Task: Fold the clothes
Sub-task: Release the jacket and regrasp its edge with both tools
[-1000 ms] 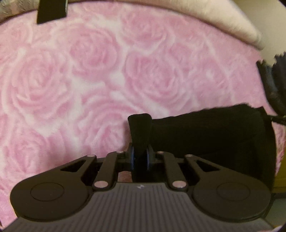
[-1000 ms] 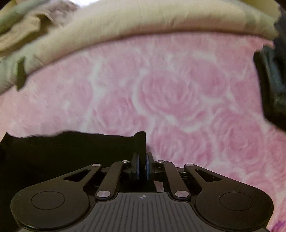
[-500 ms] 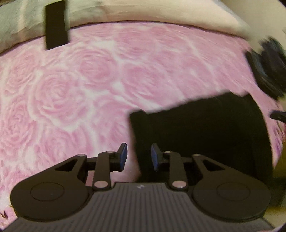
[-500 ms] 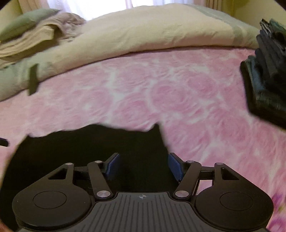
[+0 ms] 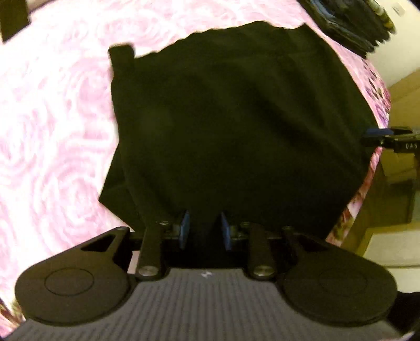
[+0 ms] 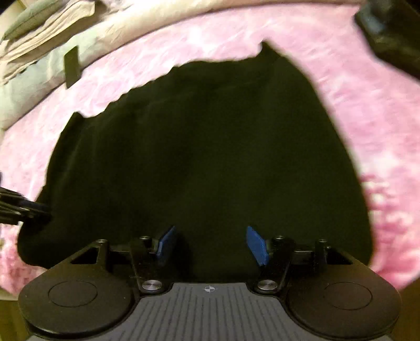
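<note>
A black garment (image 5: 236,126) lies folded flat on the pink rose blanket (image 5: 52,131), and it fills the middle of both views (image 6: 204,152). My left gripper (image 5: 204,228) hangs over the garment's near edge, its blue pads a little apart and pressing on nothing. My right gripper (image 6: 211,244) hangs over the near edge too, its blue pads wide apart and empty. The right gripper's fingers (image 5: 388,136) show at the garment's right edge in the left wrist view. The left gripper's fingers (image 6: 23,207) show at its left edge in the right wrist view.
A stack of dark folded clothes (image 5: 349,23) sits on the blanket past the garment's far right corner (image 6: 391,34). A beige duvet (image 6: 131,34) and pillows (image 6: 31,18) run along the far side. A black strip (image 6: 72,65) lies on the duvet. The bed's edge (image 5: 367,178) drops off at right.
Both grippers held the garment's far corners shut, then opened and let go. They drew back across the garment to its near edge, and the left one rolled.
</note>
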